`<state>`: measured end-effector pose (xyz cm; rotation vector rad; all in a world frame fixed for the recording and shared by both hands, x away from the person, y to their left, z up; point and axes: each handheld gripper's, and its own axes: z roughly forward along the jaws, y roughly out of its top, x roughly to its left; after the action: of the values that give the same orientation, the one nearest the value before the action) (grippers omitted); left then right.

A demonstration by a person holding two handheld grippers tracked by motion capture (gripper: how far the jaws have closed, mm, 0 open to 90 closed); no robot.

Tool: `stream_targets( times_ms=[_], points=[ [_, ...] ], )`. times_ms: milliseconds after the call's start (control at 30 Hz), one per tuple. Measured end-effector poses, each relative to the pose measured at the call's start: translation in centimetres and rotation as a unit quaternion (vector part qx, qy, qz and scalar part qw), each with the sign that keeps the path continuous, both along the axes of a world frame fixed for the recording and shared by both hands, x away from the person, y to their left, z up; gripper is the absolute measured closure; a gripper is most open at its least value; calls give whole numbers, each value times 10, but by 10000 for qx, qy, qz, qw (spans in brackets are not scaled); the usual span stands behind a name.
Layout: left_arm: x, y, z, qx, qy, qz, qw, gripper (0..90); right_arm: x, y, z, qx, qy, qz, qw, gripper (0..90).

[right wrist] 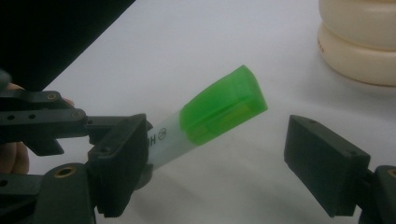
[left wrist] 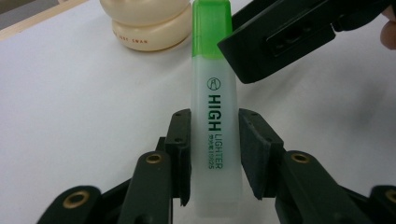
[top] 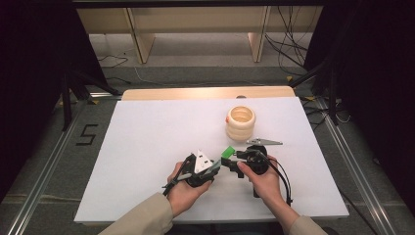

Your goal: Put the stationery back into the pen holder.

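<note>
While left claw (left wrist: 210,154) clamps the highlighter (left wrist: 215,126) by its barrel above the near bench (top: 147,137), long axis points right/far, green cap (right wrist: 222,109) sitting between right claw's (right wrist: 219,154) wide-open jaws; right hand nearer cap. Cream holder (top: 240,122) stands just beyond.

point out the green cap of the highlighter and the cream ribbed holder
green cap of the highlighter (right wrist: 223,108), right gripper view, on the cap's side face
cream ribbed holder (top: 240,128), high view, on its outer wall
</note>
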<state>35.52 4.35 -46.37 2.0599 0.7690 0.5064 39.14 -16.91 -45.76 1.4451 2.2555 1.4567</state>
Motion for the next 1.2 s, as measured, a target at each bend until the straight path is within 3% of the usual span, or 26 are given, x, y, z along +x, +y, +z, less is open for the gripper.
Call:
stream_targets(
  times_ms=[367, 733, 1067, 1200],
  points=[
    [-2, -7, 0, -108, -79, 0, 9999, 664, 1, 5, -4, 163, 147, 9, 9998, 315],
    [-3, -9, -3, -145, -146, -16, 9998, 662, 2, 4, -3, 426, 175, 2, 9989, 503],
    [1, -9, -6, -159, -211, 9, 9996, 657, -1, 0, 4, 769, -118, 192, 9968, 732],
    [2, -10, -6, -168, -303, -43, 9994, 656, -3, 0, 6, 797, -250, 250, 9962, 744]
  ],
)
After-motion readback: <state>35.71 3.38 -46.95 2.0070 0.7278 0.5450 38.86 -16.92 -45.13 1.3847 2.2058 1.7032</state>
